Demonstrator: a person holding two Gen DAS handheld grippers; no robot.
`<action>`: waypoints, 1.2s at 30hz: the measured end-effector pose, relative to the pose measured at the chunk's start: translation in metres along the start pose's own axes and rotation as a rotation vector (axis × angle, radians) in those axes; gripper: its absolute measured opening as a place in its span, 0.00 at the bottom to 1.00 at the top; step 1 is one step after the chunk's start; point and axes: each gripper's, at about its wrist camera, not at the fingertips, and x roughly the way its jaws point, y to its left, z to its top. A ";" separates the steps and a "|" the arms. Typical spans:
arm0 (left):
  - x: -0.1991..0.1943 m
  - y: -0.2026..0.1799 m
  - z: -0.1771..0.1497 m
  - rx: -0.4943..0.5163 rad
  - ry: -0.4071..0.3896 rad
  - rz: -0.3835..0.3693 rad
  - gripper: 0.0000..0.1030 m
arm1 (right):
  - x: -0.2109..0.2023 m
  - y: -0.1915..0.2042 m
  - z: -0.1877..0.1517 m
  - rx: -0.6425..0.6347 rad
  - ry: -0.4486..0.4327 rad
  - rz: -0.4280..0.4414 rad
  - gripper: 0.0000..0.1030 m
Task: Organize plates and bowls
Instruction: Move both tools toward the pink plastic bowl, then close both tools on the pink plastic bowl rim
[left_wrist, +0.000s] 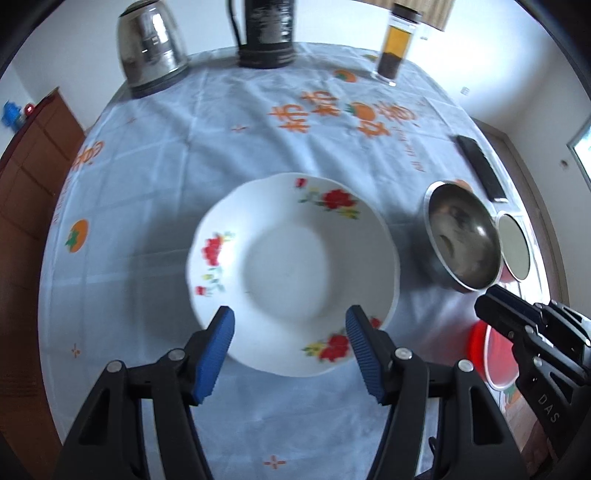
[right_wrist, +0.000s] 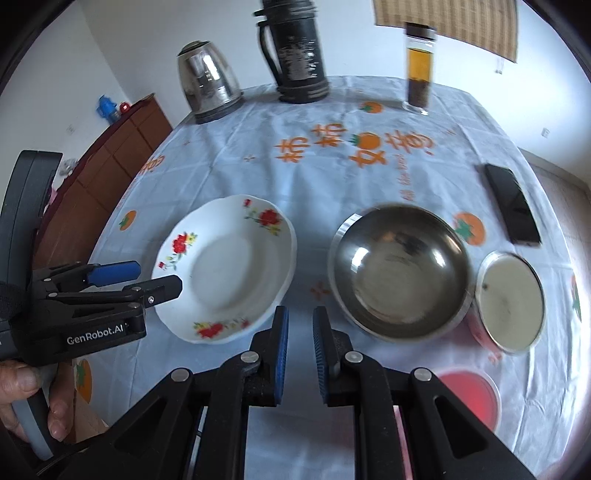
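White plate (left_wrist: 291, 273) sits between the spread left tool (left_wrist: 290, 345) fingers.

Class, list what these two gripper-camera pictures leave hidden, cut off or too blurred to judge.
- Red dish: left wrist view, partly hidden behind the right gripper; in the right wrist view, behind that gripper's own fingers.
- Thermos: top cut off by the upper edge in both views.
- Steel bowl interior: blurred, so any residue is unclear.
- Small lidded tin: contents hidden by its lid.

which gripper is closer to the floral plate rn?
Left. The left gripper hangs over the floral plate's near rim, jaws open wide. The right gripper sits off the plate's right side, near the steel bowl, jaws only narrowly apart.
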 end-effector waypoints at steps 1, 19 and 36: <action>0.001 -0.007 0.000 0.015 0.004 -0.005 0.62 | -0.003 -0.007 -0.004 0.015 0.000 -0.007 0.14; 0.008 -0.126 -0.019 0.220 0.057 -0.121 0.59 | -0.042 -0.121 -0.085 0.248 0.010 -0.119 0.14; 0.018 -0.171 -0.029 0.275 0.127 -0.211 0.34 | -0.034 -0.153 -0.101 0.267 0.058 -0.112 0.14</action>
